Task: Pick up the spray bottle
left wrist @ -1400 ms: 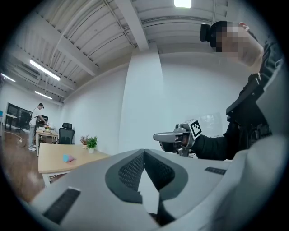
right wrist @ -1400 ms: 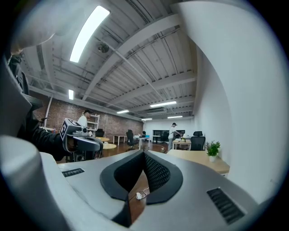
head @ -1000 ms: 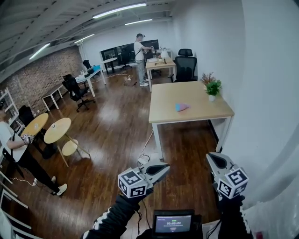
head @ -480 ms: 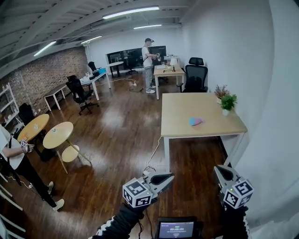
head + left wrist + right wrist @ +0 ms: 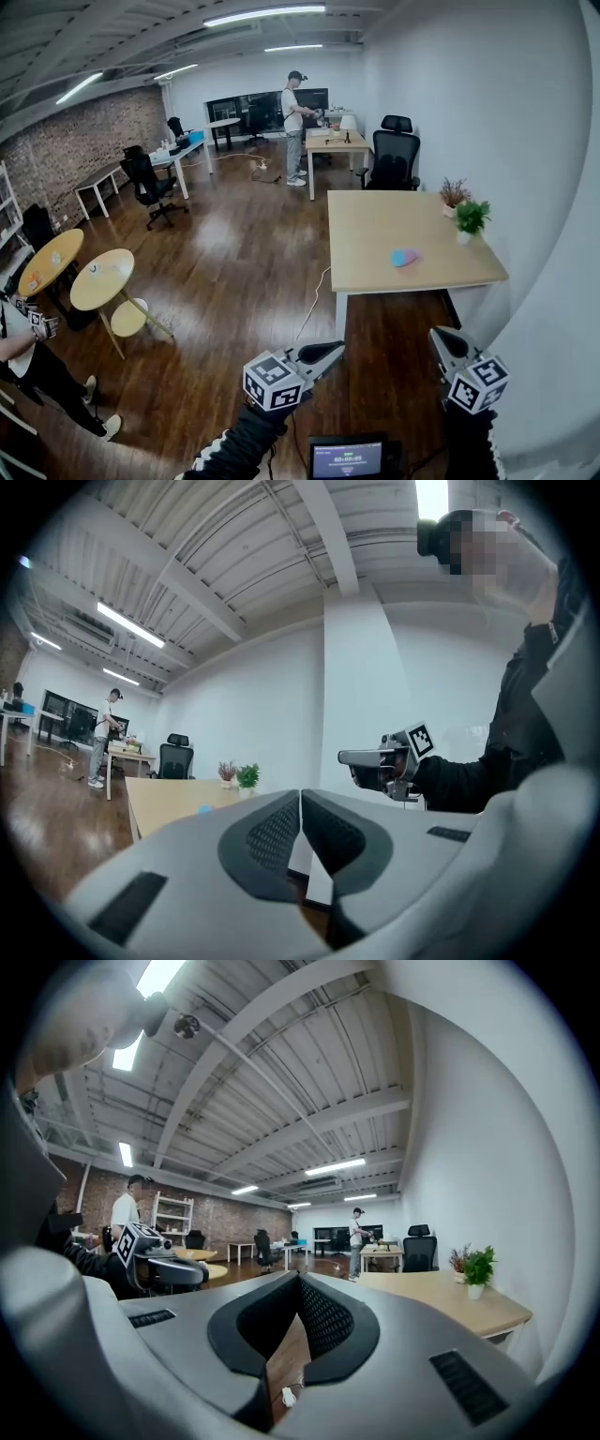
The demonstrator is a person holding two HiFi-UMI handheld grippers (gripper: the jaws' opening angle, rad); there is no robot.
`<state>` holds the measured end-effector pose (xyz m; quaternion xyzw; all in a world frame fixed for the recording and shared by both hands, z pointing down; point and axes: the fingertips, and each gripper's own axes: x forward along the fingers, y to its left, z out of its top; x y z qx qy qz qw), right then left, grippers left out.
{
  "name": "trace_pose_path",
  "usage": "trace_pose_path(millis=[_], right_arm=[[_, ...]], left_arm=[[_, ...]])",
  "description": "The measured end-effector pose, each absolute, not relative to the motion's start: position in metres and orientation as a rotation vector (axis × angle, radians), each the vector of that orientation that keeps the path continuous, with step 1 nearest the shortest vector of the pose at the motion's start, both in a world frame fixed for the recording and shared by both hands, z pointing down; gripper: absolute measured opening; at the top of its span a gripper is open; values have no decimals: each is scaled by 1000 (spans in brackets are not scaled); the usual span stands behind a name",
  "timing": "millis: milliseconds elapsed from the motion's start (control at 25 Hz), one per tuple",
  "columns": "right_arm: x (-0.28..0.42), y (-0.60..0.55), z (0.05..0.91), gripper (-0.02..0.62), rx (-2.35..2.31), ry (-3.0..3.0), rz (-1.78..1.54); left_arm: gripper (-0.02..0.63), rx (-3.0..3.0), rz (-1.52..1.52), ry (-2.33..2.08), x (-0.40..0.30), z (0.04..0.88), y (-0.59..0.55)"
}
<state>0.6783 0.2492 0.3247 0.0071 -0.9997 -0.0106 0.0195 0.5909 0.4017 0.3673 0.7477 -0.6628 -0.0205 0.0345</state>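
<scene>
A pale rectangular wooden table (image 5: 375,234) stands on the dark wooden floor (image 5: 234,253), bearing a small pink-and-blue object (image 5: 405,257) and a green potted plant (image 5: 472,221) by its right edge, with the left gripper (image 5: 336,350) and right gripper (image 5: 437,334) well short of it.

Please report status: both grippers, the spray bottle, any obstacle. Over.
Jaws shut, empty: left gripper, right gripper. No spray bottle made out; pink-and-blue object on table ahead. No obstacle seen.
</scene>
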Motion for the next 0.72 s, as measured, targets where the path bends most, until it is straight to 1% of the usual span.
trace_pose_path(millis=[280,440,720], right_arm=[[531,188,325,6,-14,-3129,-31],[440,131,325,6,-12,-3174,-47],[266,55,361,6,33,-3099,7]], left_arm=[[17,2292,-52,-2047,444,370,342],[17,2293,-15,-2095,346,368,298],[17,2232,-25,-2059,159,395,237]])
